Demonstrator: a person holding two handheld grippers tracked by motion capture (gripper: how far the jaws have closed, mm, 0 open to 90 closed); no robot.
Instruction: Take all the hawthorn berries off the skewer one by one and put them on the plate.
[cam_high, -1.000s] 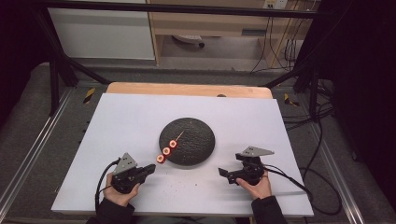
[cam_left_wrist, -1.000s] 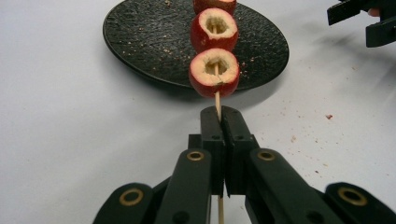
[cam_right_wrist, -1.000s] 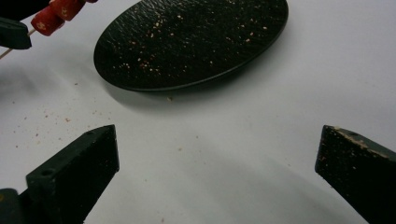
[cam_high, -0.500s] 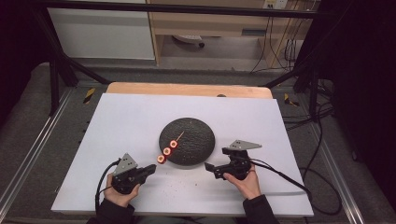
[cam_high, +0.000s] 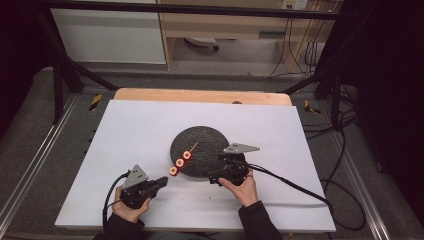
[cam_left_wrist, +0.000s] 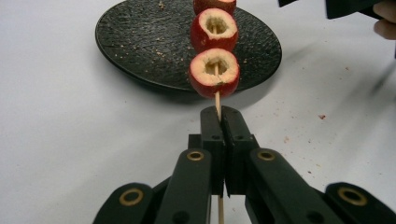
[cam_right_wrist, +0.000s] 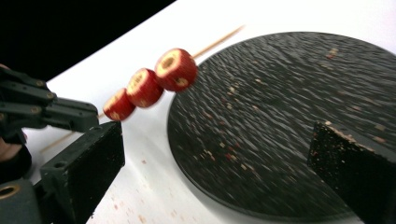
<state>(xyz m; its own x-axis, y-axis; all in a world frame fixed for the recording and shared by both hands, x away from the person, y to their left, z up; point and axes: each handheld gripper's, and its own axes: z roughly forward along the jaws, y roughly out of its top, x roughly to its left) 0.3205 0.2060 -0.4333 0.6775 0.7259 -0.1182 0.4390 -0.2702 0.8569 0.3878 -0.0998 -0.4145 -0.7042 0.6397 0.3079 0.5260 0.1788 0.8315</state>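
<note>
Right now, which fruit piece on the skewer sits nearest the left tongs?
The lowest red piece, just above the shut left tongs, off the plate; the others hang over it.

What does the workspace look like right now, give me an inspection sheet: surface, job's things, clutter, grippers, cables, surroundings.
Surface: white table top, red crumbs near the plate.
Job's things: skewer carrying three red cored fruit pieces, slanting over the edge of the black plate.
Clutter: nothing seen.
Grippers: left gripper shut on the skewer's bare end; right gripper open over the plate, nothing between its jaws, which have just been closing slightly.
Cables: one trails from each gripper; more lie on the floor at right.
Surroundings: wooden shelving behind, dark frame, grey floor.
</note>
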